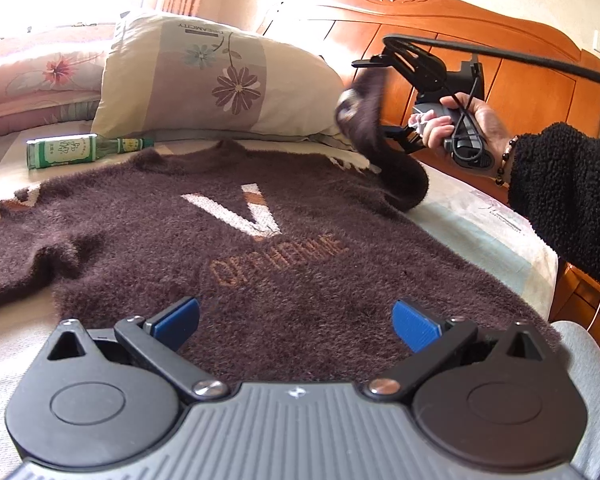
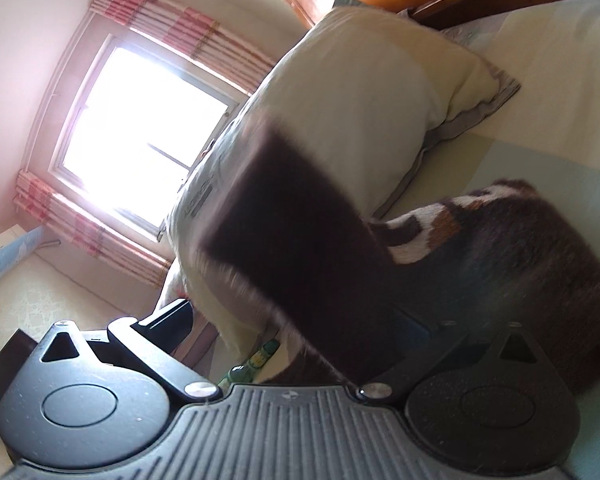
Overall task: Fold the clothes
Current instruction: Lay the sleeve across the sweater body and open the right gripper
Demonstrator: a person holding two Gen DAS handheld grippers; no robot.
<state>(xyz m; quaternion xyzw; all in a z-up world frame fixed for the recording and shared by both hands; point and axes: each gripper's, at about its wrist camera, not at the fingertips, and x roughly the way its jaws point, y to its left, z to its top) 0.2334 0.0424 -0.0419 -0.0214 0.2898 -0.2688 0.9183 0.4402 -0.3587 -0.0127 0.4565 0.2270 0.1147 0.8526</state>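
Observation:
A fuzzy dark brown sweater (image 1: 228, 264) with a white V and orange lettering lies spread face up on the bed. My left gripper (image 1: 296, 322) is open and empty, low over the sweater's hem. My right gripper (image 1: 374, 98) is at the sweater's far right, near the headboard, with the right sleeve (image 1: 384, 148) raised and draped over it. In the right wrist view the sleeve (image 2: 300, 248) hangs blurred across the gripper (image 2: 300, 320), whose jaws stand wide apart with the cloth lying over the right finger.
A floral pillow (image 1: 204, 76) lies at the head of the bed, in front of the wooden headboard (image 1: 500, 60). A green glass bottle (image 1: 80, 150) lies beside the sweater's left shoulder. The bed's right edge (image 1: 540, 272) is near. A bright window (image 2: 140, 132) is on the far side.

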